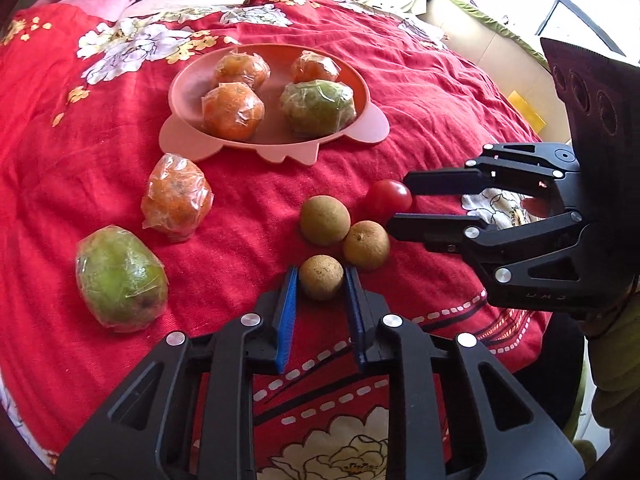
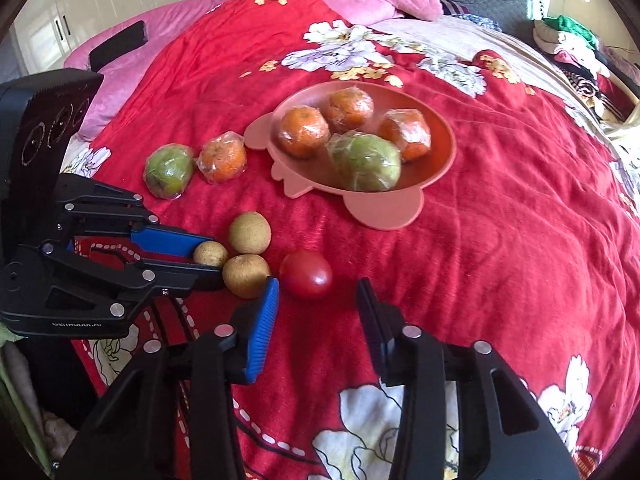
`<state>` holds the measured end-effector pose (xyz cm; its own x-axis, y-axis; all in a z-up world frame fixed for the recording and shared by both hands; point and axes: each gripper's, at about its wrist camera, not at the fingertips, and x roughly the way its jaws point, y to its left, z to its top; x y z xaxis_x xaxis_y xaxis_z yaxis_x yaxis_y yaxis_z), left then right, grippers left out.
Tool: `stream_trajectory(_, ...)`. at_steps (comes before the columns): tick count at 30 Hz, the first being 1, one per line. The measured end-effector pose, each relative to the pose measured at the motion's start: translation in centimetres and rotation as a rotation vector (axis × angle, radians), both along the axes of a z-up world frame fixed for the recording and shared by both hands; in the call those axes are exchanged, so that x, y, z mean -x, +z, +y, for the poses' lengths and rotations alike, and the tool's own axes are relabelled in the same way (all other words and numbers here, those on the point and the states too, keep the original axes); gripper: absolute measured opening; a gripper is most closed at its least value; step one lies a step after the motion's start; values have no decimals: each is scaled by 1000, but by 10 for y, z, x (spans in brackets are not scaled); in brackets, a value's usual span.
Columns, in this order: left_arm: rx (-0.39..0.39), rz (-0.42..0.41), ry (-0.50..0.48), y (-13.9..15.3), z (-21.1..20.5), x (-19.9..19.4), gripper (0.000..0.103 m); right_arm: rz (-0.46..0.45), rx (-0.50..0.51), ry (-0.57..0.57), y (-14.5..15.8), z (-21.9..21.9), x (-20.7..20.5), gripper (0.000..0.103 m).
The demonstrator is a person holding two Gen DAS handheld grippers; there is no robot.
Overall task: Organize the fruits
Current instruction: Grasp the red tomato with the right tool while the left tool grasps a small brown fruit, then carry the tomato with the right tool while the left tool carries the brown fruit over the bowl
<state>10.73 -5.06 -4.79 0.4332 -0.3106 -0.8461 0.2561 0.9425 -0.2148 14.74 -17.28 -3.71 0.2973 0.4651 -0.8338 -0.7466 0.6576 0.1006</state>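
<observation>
Gripping a brown fruit point(image 1: 321, 278), the left claw point(image 2: 212, 258) reads GenRobot; right claw point(image 2: 318, 286) gapes empty.

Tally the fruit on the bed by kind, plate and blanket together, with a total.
Wrapped orange fruits: 4
Wrapped green fruits: 2
Small brown round fruits: 3
Red tomato: 1
Total: 10
</observation>
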Motion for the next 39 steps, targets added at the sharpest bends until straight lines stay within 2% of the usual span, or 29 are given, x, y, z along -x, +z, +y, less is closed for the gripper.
stream_trajectory(6,10,0,14,1,8,0,16,23,-20,7,-4,6,-7,27)
stream_trajectory(20,36,-8,25,6,15,-5,16,26,-75,-31,9,-6,-11,26)
stream_trajectory(29,44,-44,55,27,25,-13,16,-2,-105,-68,25,-20,-19,26)
stream_trajectory(39,31,-88,112,49,49,-43,16,-47,-118,-107,43,-25,-38,26)
